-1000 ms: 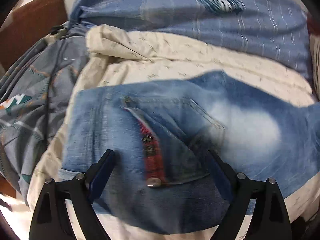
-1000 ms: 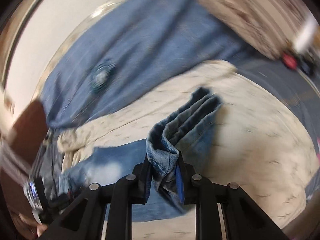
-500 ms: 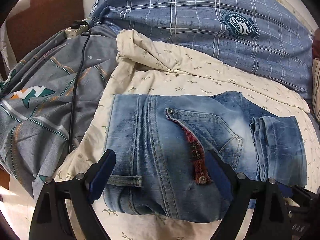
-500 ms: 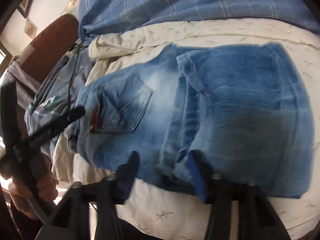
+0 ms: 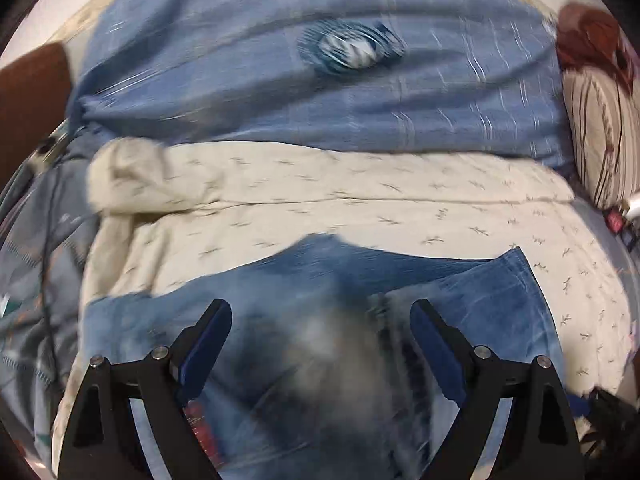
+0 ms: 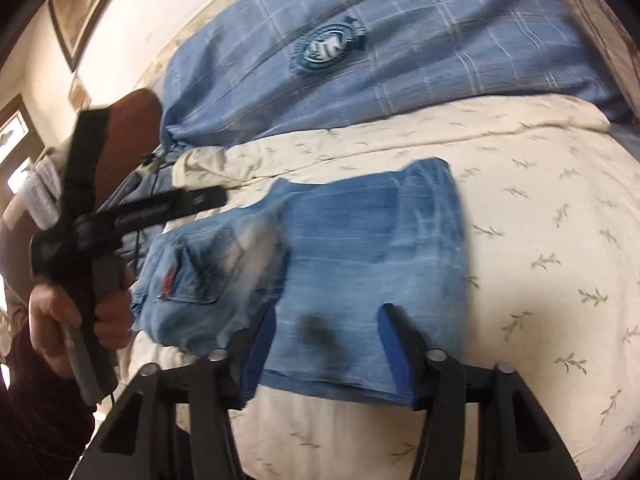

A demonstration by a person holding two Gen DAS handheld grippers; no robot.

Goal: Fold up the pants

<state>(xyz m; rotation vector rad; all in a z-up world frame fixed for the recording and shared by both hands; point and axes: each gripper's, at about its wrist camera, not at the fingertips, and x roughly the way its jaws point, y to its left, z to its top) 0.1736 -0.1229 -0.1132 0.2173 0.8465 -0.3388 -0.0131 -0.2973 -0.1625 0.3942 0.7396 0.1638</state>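
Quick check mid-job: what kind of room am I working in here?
Most likely a bedroom. The jeans lie on a cream bedspread, with a big blue checked pillow behind and a framed picture on the wall.

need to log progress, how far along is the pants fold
Done: the jeans lie folded on the cream bedspread, legs doubled over the seat. In hand: nothing; the left gripper and right gripper are open above them. Left: perhaps one more fold or smoothing.
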